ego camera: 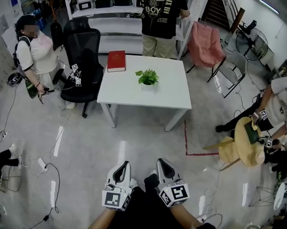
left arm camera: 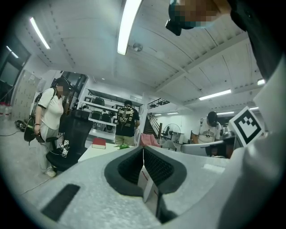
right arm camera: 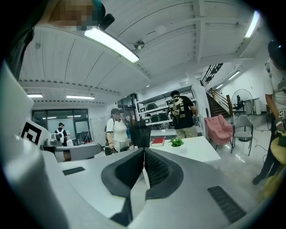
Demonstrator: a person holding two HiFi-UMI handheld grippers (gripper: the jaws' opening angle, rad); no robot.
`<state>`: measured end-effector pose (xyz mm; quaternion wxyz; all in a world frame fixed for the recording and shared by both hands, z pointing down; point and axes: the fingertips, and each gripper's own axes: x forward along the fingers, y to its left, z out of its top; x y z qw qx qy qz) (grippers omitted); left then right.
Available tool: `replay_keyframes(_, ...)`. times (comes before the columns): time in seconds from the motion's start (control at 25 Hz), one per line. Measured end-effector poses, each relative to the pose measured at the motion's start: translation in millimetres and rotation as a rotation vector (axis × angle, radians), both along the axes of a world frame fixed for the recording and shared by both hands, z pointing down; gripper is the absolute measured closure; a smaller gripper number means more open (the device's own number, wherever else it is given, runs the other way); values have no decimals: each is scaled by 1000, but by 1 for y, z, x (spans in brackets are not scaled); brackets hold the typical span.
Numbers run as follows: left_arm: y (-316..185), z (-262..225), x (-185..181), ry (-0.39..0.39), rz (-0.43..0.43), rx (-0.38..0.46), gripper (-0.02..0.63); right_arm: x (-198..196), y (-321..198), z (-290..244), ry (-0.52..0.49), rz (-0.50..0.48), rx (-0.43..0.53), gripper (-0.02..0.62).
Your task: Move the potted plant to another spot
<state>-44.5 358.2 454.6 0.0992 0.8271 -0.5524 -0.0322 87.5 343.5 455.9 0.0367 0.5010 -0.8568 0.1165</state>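
Nothing of the move is done yet: the potted plant (ego camera: 147, 78) sits untouched on the white table (ego camera: 135, 95) in the head view's upper centre, well apart from the left gripper (ego camera: 125, 166) and right gripper (ego camera: 161, 163), both clenched on nothing near the bottom edge.

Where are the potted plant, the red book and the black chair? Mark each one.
potted plant (ego camera: 148, 77), head view, on its green leaves.
red book (ego camera: 116, 60), head view, middle of its cover.
black chair (ego camera: 85, 47), head view, on its backrest.
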Motion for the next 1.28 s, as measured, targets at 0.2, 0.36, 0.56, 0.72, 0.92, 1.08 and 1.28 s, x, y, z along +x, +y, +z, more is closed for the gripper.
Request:
replay_keyframes(0.2, -14, 5, -9, 10, 11, -16, 588, -8, -11, 4, 4, 12, -12, 583)
replay_keyframes(0.36, -29, 6, -15, 9, 11, -18, 588, -14, -26, 7, 5, 12, -17, 581)
replay_keyframes(0.56, -55, 14, -24, -2, 6, -35, 588, -23, -55, 14, -7, 16, -30, 583)
replay_keyframes(0.72, -83, 18, -28, -13, 2, -46, 588, -29, -87, 18, -8, 0, -30, 582)
replay_keyframes(0.92, -128, 17, -27, -15, -4, -55, 588, -32, -131, 19, -9, -15, -38, 583)
replay_keyframes(1.08, -166, 16, -21, -22, -3, -56, 588, -27, -170, 21, -13, -16, -44, 583)
replay_keyframes(1.28, -217, 17, -14, -20, -20, -73, 588, -20, -221, 26, -29, -36, -46, 582)
